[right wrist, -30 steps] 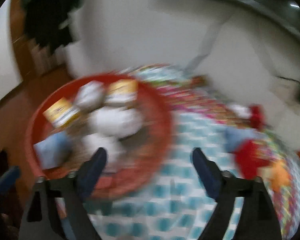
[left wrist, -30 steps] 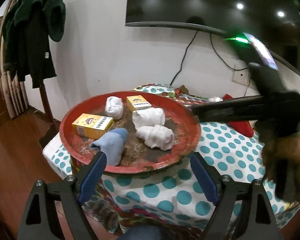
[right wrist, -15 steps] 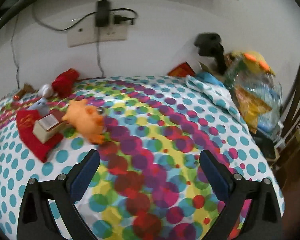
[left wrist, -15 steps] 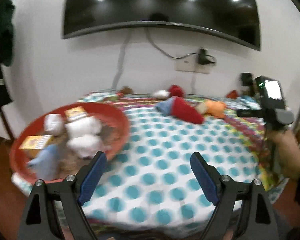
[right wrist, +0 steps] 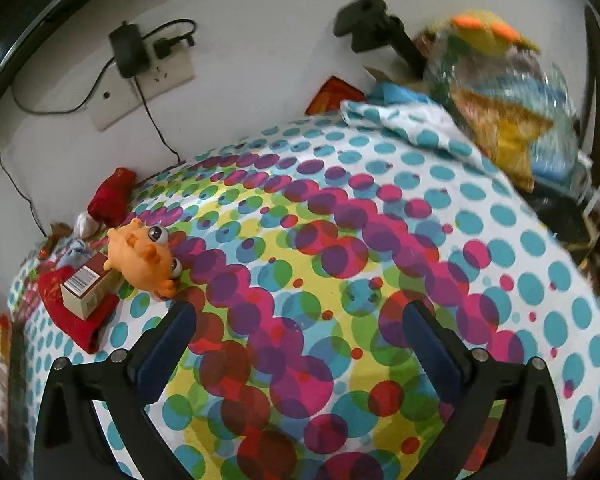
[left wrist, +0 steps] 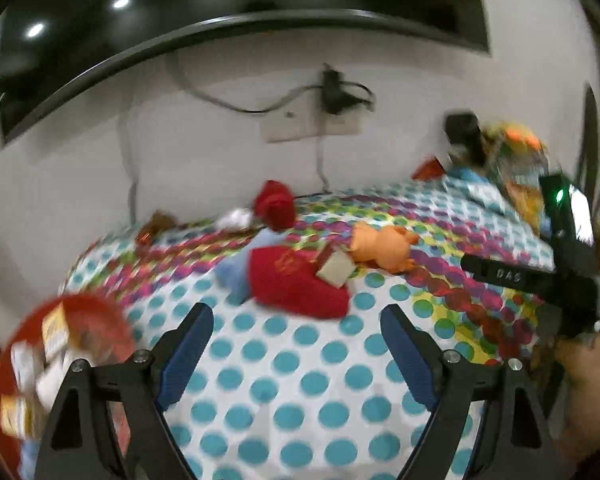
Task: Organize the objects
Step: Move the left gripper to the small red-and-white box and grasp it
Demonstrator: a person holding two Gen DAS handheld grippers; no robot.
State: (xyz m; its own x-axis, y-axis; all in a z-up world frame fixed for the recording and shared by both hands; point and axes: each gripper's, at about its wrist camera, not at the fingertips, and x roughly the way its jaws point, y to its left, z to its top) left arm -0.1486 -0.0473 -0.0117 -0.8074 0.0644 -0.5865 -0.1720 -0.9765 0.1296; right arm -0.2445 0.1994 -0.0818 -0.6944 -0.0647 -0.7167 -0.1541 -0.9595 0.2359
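Both views have swung away from the red tray (left wrist: 96, 312), which filled the left wrist view a second ago and now sits only at the counter's left edge, blurred, with white rolled cloths and yellow boxes in it. In its place the middle of the dotted counter (left wrist: 284, 364) has come into view, with the loose things lying toward its far edge: an orange toy (right wrist: 142, 258), a small box (right wrist: 85, 286) resting on a flat red pouch (left wrist: 296, 284), a blue sock (left wrist: 236, 270) touching the pouch's left side, and a rolled red cloth (left wrist: 275, 205) nearer the wall.

The left gripper (left wrist: 296, 328) has its fingers spread and empty, as before. The right gripper (right wrist: 300, 322) has just been opening its fingers to their widest, with nothing between them; it hangs over bare cloth, the orange toy just beyond its left finger.

I judge this as the turn from the tray toward the next pick, likely from that loose cluster.

Writing: the right gripper's bar reads "DAS" (left wrist: 508, 274) in the left wrist view. The small box shows a barcode; the pouch bears gold marks too blurred to read.
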